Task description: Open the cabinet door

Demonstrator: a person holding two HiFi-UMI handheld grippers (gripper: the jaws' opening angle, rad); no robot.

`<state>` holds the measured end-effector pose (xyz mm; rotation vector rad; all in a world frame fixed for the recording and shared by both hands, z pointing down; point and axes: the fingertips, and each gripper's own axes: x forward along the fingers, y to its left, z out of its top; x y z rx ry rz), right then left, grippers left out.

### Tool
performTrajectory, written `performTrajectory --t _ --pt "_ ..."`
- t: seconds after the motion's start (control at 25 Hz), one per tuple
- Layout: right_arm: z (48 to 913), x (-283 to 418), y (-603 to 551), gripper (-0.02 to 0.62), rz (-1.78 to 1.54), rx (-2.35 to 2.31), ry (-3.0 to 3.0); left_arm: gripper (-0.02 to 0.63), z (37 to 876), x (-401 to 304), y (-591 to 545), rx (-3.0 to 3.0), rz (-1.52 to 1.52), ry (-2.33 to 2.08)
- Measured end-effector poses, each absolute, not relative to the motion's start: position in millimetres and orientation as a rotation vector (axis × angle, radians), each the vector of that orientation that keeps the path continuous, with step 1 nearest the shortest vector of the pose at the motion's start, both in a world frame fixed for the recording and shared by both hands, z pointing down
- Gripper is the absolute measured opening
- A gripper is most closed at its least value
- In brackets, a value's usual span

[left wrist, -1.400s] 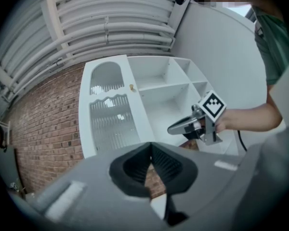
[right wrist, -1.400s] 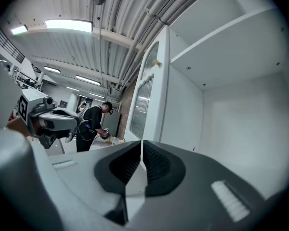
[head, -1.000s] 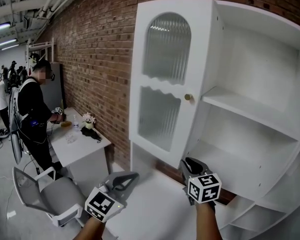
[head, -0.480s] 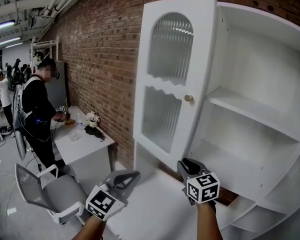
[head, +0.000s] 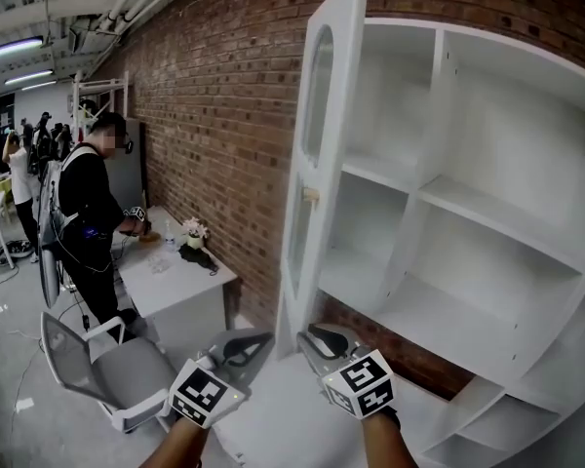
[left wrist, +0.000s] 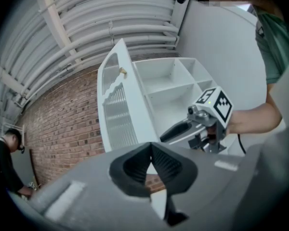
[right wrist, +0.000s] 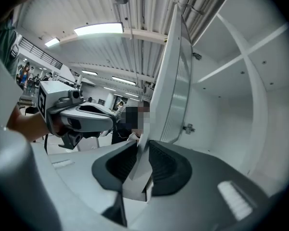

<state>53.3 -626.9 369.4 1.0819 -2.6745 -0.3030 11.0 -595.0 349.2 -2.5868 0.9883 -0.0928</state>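
The cabinet door stands directly above and ahead of the right gripper, with its long axis upright and its thin edge facing us in the head view. In the right gripper view the lower edge of the door runs straight down into the right gripper; its jaws have just been closing a little, and both pads pinch that edge between them.

The hinge lies beyond this gripper and slightly to its right, so we judge that any further swing has to arc about that line, away from the open cabinet on the gripper's right; the knob sits well above the gripper, on the door's near edge.

The right hand is plainly the nearer one, since it already has the door. It reaches forward at a low angle, roughly level, with its marker cube turned up towards us.

The left gripper sits just to the left of the right one and apart from the door; in its own view its jaws are pressed together at the tips on nothing; it points level past the door's ribbed face.

The door looks most of the way open.
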Motion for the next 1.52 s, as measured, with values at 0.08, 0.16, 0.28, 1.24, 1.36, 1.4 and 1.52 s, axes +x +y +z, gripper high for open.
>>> performTrajectory --t 0.08,0.16,0.28,1.24,1.36,1.4,1.52 --pt "369 29 -622 0.067 -0.316 1.057 -2.692 0.002 349 -7 -588 -2.577 -0.09 1.018" --pt "367 5 -620 0.061 -0.329 1.034 -2.708 0.002 348 -25 -583 -2.566 -0.089 1.054" --pt "366 -25 -621 0.048 -0.33 1.014 -2.73 0.002 348 -48 -575 -2.557 -0.091 1.101" --pt "329 17 -557 0.003 -0.467 1.292 -2.689 0.002 326 -70 -537 -2.505 -0.055 1.098" --pt "322 32 -543 0.003 -0.475 1.32 -2.68 0.002 324 -67 -534 -2.504 -0.051 1.091" --pt "321 36 -539 0.003 -0.477 1.329 -2.671 0.002 323 -66 -534 -2.504 -0.05 1.09" --pt "319 46 -531 0.003 -0.486 1.348 -2.646 0.002 323 -65 -532 -2.503 -0.048 1.089"
